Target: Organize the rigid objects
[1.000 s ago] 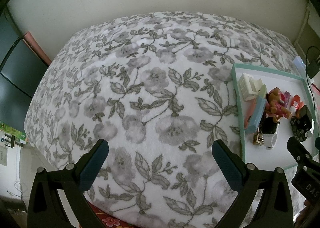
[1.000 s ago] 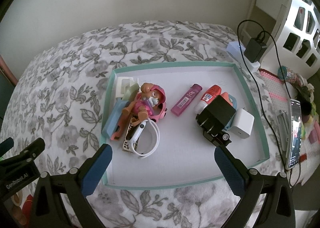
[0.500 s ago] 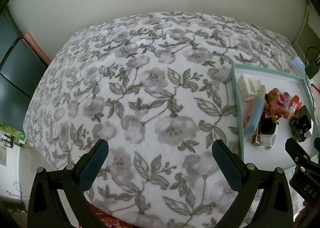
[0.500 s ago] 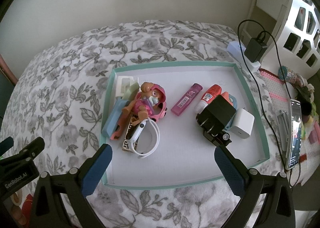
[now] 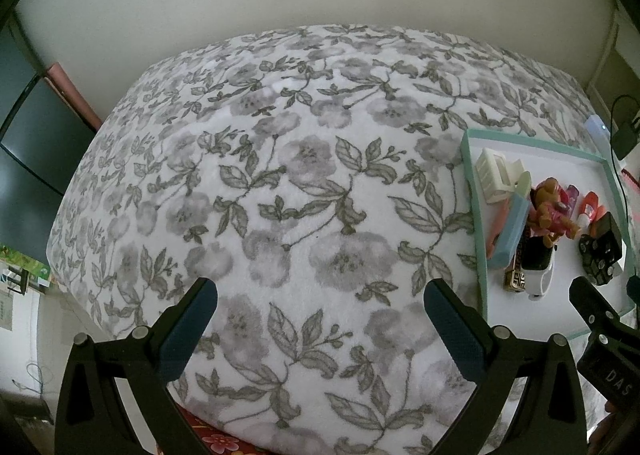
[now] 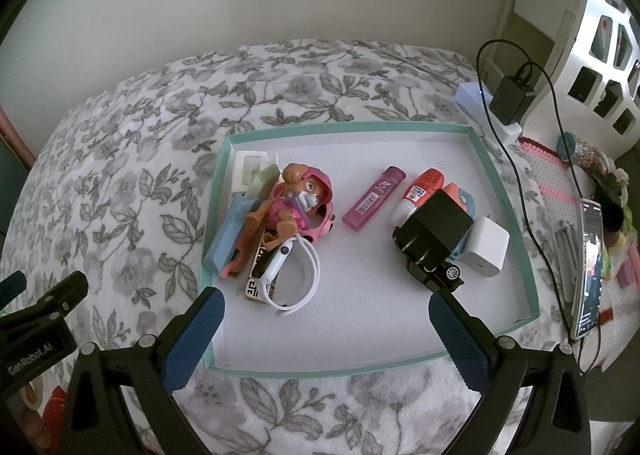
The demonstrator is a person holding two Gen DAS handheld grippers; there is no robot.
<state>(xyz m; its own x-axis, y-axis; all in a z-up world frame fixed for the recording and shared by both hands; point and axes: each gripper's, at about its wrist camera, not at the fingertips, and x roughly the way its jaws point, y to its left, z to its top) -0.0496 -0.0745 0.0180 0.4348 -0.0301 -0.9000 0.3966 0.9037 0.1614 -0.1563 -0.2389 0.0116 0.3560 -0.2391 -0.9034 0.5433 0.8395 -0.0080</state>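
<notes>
Left gripper: jaws spread wide, holding nothing, hovering over bare floral blanket; the tray sits well off to its right
Right gripper: jaws wide apart and empty, poised above the near edge of the tray; its blue pads frame the tray's near white floor, all objects lying beyond the tips
Tray: shallow, teal-rimmed, white inside, resting on the blanket
Left cluster: a cream clip-like piece in the far left corner, a pale green piece leaning on it, a light blue bar along the left wall, an orange-pink piece just beside it
Pup figure: pink-clad toy dog on a pink car, lying over the cluster's right side
Watch: white smartwatch with looped strap, resting on a gold-patterned piece, nearest the right gripper's left finger
Purple lighter: lies alone mid-tray, slanted
Right cluster: red-and-white tube, black plug adapter stacked on what seems to be a small black toy car, white charger cube touching them, near the right wall
Beyond the tray: a phone and a black charger with cable on the far right
</notes>
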